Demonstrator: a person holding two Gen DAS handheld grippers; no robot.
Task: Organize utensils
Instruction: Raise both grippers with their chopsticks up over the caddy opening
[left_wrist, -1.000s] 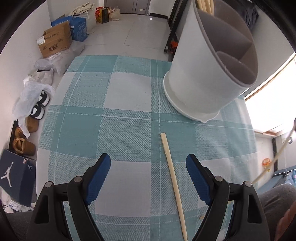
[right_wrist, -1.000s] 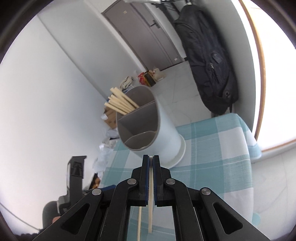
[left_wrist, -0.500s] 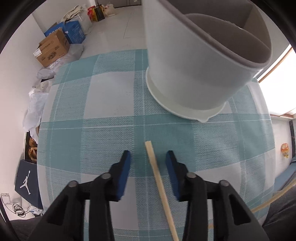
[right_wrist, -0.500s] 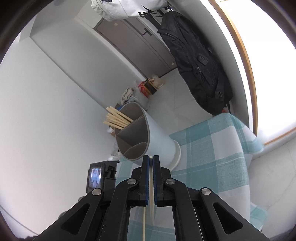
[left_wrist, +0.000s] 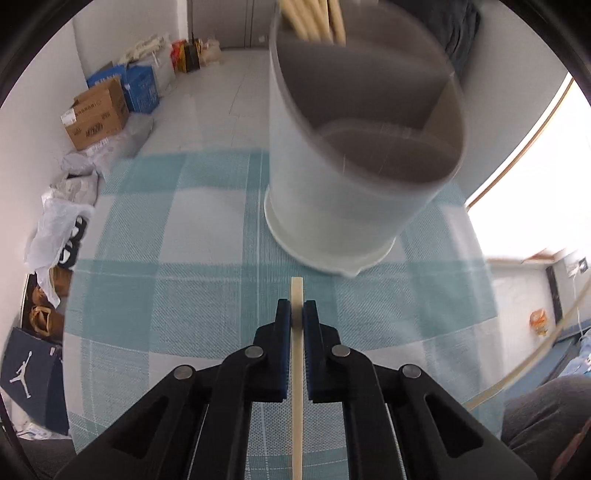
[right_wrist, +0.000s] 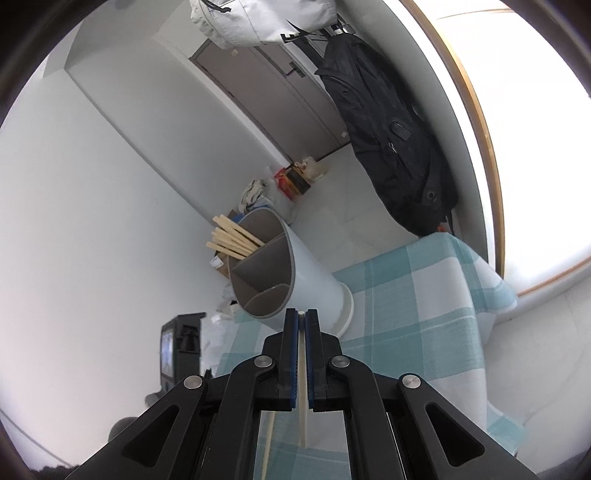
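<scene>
The checked surface (left_wrist: 166, 258) carries the holder (left_wrist: 354, 206), a tall pale tub split into compartments, with a bundle of chopsticks (right_wrist: 231, 236) already standing in the far one. My left gripper (left_wrist: 296, 314) has just closed, its fingers clamped on a chopstick (left_wrist: 297, 387) near its top end, right in front of the holder's base. My right gripper (right_wrist: 302, 321) is likewise pinched shut on a second stick (right_wrist: 303, 406), held above the surface with the holder ahead. To do this well, I reckon I should lift the left stick clear, tip it upright, carry it over the rim to the far compartment, and release only once its lower end is inside.
</scene>
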